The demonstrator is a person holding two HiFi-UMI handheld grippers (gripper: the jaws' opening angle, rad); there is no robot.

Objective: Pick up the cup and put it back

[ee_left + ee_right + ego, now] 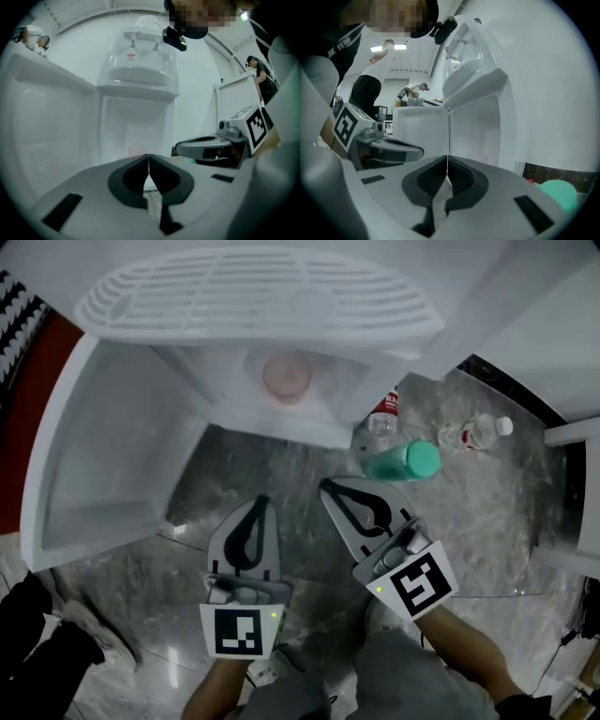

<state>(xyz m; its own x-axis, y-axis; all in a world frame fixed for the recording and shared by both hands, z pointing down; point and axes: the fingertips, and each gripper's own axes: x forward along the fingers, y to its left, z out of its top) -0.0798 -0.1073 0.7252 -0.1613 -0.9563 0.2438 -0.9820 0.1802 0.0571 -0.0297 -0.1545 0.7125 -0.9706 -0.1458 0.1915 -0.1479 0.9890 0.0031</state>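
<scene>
The cup (286,377) was a small, pale pink, translucent tumbler that stood upright with its open mouth facing up. It sat on the floor of the white cabinet's open compartment (211,381), towards the back and roughly midway across, and it looked hazy through the frosted surroundings

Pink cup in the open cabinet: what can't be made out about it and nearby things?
- Pink cup: head view, hazy and small; contents unclear.
- Same cup, left gripper view: only a faint smear just beyond the shut left tongs.
- Teal bottle: right gripper view, partly behind the right gripper.
</scene>
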